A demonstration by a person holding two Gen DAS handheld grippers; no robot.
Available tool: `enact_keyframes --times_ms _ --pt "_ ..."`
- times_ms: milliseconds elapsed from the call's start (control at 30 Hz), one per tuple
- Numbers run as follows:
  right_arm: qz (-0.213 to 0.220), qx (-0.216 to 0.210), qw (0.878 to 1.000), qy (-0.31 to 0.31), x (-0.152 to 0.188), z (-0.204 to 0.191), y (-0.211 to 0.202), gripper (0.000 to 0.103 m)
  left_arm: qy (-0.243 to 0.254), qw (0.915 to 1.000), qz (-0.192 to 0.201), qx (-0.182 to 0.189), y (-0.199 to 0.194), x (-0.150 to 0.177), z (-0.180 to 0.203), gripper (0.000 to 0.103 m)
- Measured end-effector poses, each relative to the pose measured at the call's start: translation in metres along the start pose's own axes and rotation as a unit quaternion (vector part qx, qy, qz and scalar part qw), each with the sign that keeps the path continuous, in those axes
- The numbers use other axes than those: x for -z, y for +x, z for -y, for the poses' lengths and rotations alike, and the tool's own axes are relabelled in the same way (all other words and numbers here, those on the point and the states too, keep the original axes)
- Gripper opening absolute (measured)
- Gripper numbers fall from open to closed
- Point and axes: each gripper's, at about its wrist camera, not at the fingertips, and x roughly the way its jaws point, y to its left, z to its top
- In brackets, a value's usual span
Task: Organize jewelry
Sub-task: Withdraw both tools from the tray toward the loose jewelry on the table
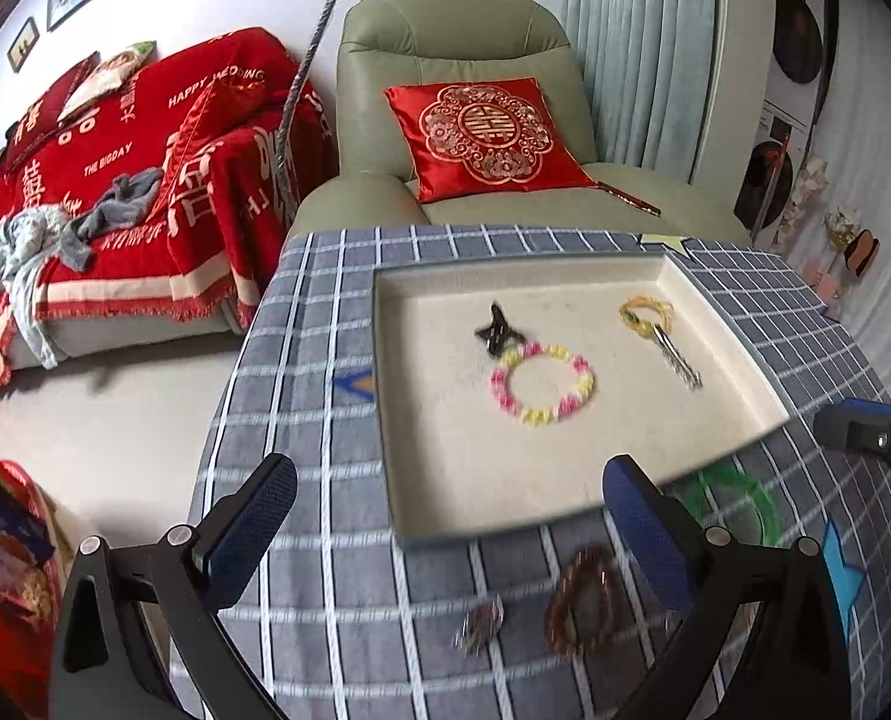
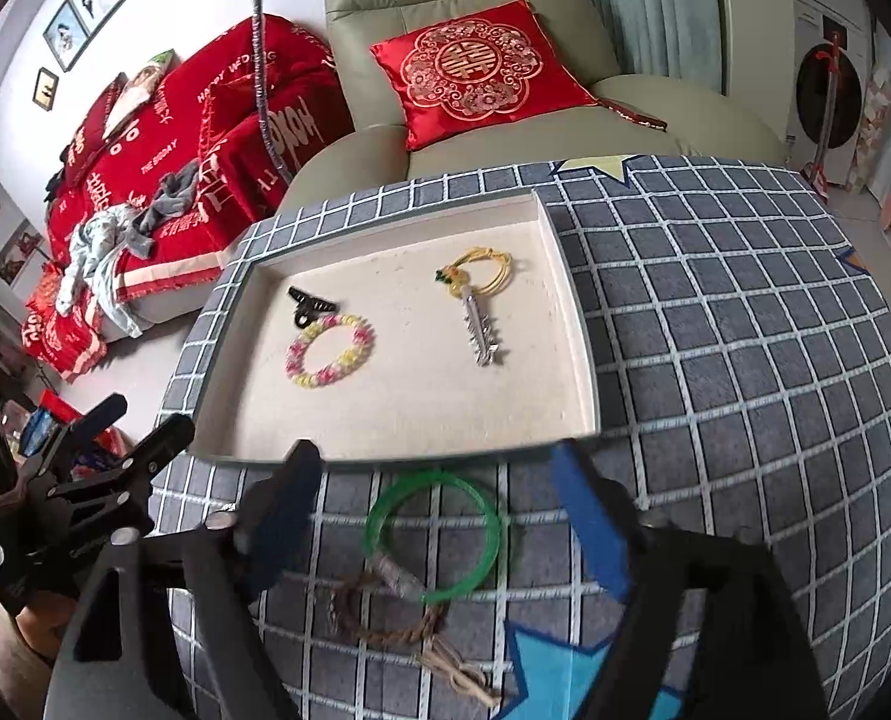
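A shallow cream tray (image 1: 421, 300) (image 2: 385, 420) on the checked tablecloth holds a black hair claw (image 1: 498, 330) (image 2: 310, 303), a pink-and-yellow bead bracelet (image 1: 541, 385) (image 2: 330, 351) and a silver key charm on a yellow cord (image 1: 661, 330) (image 2: 481, 312). In front of the tray lie a green bangle (image 2: 433, 534) (image 1: 733, 504), a brown braided cord bracelet (image 2: 385, 624), a brown bead bracelet (image 1: 583, 600) and a small silver piece (image 1: 481, 624). My left gripper (image 1: 450, 468) is open above the tray's near edge, holding nothing. My right gripper (image 2: 436, 453) is open above the green bangle, clear of it.
The table (image 1: 325, 540) has blue and yellow star patches. Behind it stand a green armchair (image 1: 457, 30) with a red cushion (image 1: 487, 138) and a sofa under a red blanket (image 1: 115, 180). A braided cable (image 1: 301, 78) hangs at the left. The floor drops off left of the table.
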Motion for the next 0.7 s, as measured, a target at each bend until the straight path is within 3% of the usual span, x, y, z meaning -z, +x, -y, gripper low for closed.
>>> enact_keyframes --times_ms 267,433,700 --pt "0.004 -0.017 1.000 0.003 0.029 0.000 -0.014 0.088 0.007 0.9990 -0.029 0.033 -0.009 0.037 0.007 0.103" --pt "-0.009 -0.014 1.000 0.011 0.045 0.004 -0.017 0.088 0.036 0.9983 -0.030 0.034 -0.012 0.050 0.023 0.103" --pt "-0.024 -0.010 0.999 0.021 0.070 0.014 -0.015 0.088 0.030 0.9984 -0.039 0.029 -0.015 0.074 0.030 0.103"
